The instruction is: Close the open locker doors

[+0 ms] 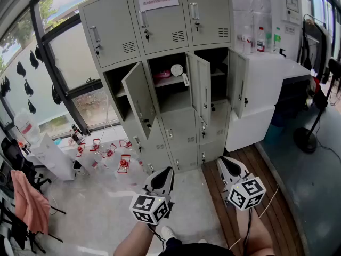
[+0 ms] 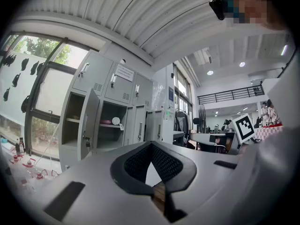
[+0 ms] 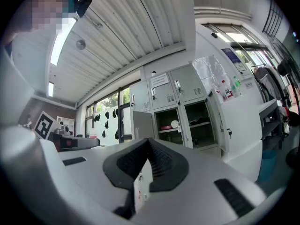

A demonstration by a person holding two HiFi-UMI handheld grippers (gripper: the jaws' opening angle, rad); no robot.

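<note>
Nothing is done yet, I think. Three doors in the middle row of the locker point(image 1: 160, 20) stand open: the left door point(image 1: 139, 99), the middle door point(image 1: 198, 87) and the right door point(image 1: 237, 81). The top row looks shut, and the small doors under the open ones look shut too. So I still have three doors to push closed. The locker is in front of me, well apart from my hands, so I have to walk up to it first. Each open door is a tall flat plate, and its long side runs up and down. Each one hangs at the right side of its own hole and sticks out from the locker toward me and the room, so I see the holes beside them. In the middle hole there is a pink thing point(image 1: 162, 74) and a round white thing point(image 1: 177, 70) on the shelf. My left gripper point(image 1: 166, 171) is low in front of me, with its fingers pressed together and nothing in them. My right gripper point(image 1: 226, 162) is just beside it, and its fingers are together too, with nothing between them. Both point up at the locker.
</note>
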